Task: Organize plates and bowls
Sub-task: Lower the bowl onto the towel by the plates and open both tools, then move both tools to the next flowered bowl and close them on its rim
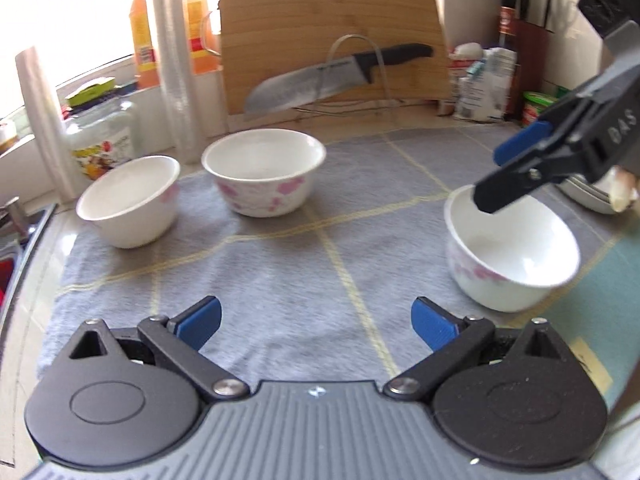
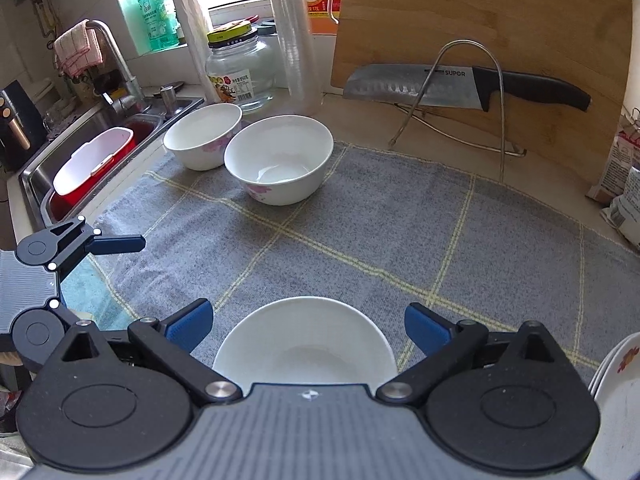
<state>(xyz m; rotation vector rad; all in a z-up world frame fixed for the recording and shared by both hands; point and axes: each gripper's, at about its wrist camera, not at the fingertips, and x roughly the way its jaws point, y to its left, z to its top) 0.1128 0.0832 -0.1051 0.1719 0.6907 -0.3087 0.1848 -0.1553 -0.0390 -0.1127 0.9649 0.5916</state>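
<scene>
From my left wrist camera, my left gripper [image 1: 316, 322] hangs released over the grey checked cloth [image 1: 280, 248] on the worktop, with nothing between its blue pads. Two white bowls with pink flowers sit at the far edge of the cloth: the left bowl [image 1: 130, 202] and, just beside it, the middle bowl [image 1: 264, 170]. A third bowl [image 1: 510, 250] stands well apart at the right, with my right gripper [image 1: 508, 172] spread wide above its rim. Behind, a knife [image 1: 336, 76] rests in a wire rack before a cutting board [image 1: 332, 12].

From my right wrist camera, my right gripper [image 2: 308, 326] is released, its pads apart from the near bowl [image 2: 306, 344] below them. The other two bowls [image 2: 280, 160] stand touching or nearly so near the sink [image 2: 80, 160]. Stacked plates [image 2: 616, 364] show at the right edge.
</scene>
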